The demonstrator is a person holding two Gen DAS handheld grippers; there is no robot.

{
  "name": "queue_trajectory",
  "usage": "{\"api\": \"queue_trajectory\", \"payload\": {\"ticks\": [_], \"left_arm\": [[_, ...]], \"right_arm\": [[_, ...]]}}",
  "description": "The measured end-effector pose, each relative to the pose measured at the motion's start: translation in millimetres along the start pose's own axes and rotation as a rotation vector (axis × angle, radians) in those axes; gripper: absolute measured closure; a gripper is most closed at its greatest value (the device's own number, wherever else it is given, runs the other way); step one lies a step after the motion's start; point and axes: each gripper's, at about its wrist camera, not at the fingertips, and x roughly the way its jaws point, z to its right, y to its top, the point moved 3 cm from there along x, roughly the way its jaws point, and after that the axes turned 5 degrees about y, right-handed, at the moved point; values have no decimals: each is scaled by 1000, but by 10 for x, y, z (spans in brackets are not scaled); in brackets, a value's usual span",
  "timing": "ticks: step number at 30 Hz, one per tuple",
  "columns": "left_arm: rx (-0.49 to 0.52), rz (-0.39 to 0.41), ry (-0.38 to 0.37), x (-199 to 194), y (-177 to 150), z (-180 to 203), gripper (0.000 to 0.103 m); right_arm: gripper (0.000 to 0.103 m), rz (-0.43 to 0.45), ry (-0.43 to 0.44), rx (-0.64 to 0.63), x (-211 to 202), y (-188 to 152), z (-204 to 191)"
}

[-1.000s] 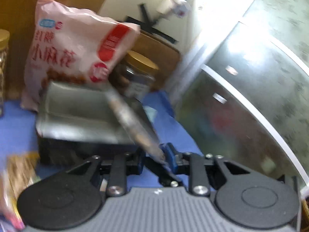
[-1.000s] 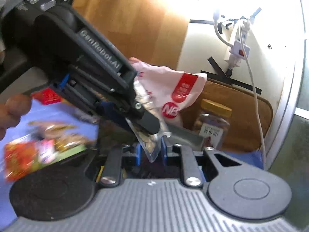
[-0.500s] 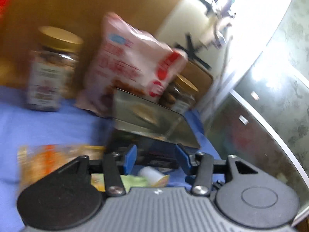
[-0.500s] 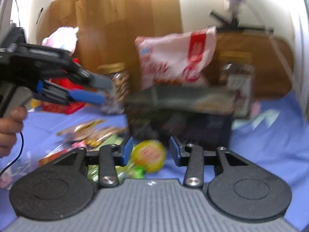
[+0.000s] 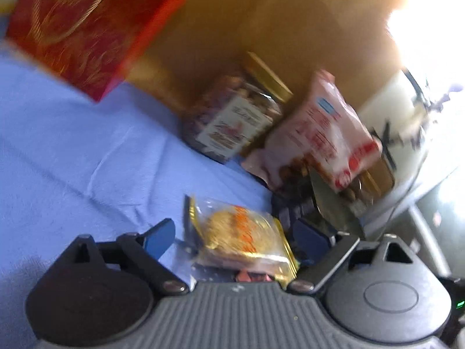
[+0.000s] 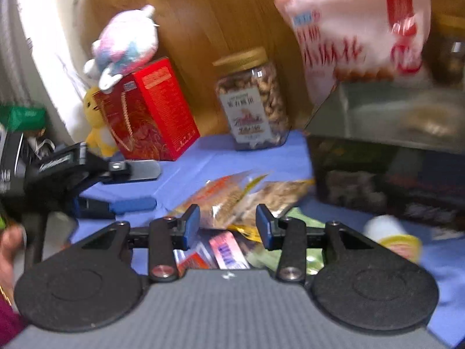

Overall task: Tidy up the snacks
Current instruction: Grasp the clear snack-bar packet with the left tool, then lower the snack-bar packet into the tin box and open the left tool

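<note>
Left gripper (image 5: 235,237) swung over snack packet (image 5: 241,234), jaws opening

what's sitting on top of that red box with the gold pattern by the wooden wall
A pink, white and blue plush toy rests on the red gold-patterned box. A yellow plush shows behind it, mostly hidden.

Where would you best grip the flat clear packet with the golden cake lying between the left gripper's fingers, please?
Probably across the clear cake packet at its two long sealed edges, coming from above and slightly behind. It lies flat on the blue cloth, and the left gripper, jaws opening, already straddles it without touching.
</note>
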Motion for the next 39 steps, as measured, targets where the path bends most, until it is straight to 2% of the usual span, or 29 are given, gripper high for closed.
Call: {"api": "queue_trajectory", "payload": {"ticks": [1, 2, 3, 4, 5, 8, 9, 15, 22, 26, 31, 33, 36, 39], "left_arm": [[-28, -11, -15, 47, 18, -42, 12], [-49, -26, -24, 105, 25, -71, 13], [-61, -44, -31, 169, 17, -82, 17], [-64, -61, -42, 219, -11, -89, 22], [-67, -90, -52, 292, -34, -85, 29], [-16, -82, -11, 341, -116, -32, 57], [-18, -86, -28, 327, -129, -29, 61], [-6, -69, -121, 150, -170, 221, 62], [100, -15, -220, -7, -95, 859, 62], [190, -17, -250, 204, -8, 1357, 62], [268, -13, -287, 626, 43, 1791, 62], [296, -28, -280, 786, 26, 1919, 61], [309, -94, -212, 1047, -68, 1947, 61], [309, -136, -150, 1185, -161, 1880, 60]], "right_arm": [[61, -15, -8, 24, 86, 17, 23], [71, -25, -14, 47, 147, 22, 42], [80, -32, -4, 81, 202, 24, 66], [84, -48, 11, 116, 238, 15, 86], [87, -55, 21, 154, 255, 3, 108], [92, -46, 14, 178, 209, -39, 100], [93, -36, 7, 170, 169, -42, 81], [93, 64, -14, 90, -224, 43, -74], [93, 244, -61, 17, -739, 245, -91], [93, 349, -130, -7, -984, 403, 73], [96, 400, -218, 26, -1116, 441, 523], [96, 412, -234, 53, -1129, 417, 682], [90, 364, -276, 94, -1065, 357, 885], [87, 354, -285, 163, -1020, 285, 1063]]}}
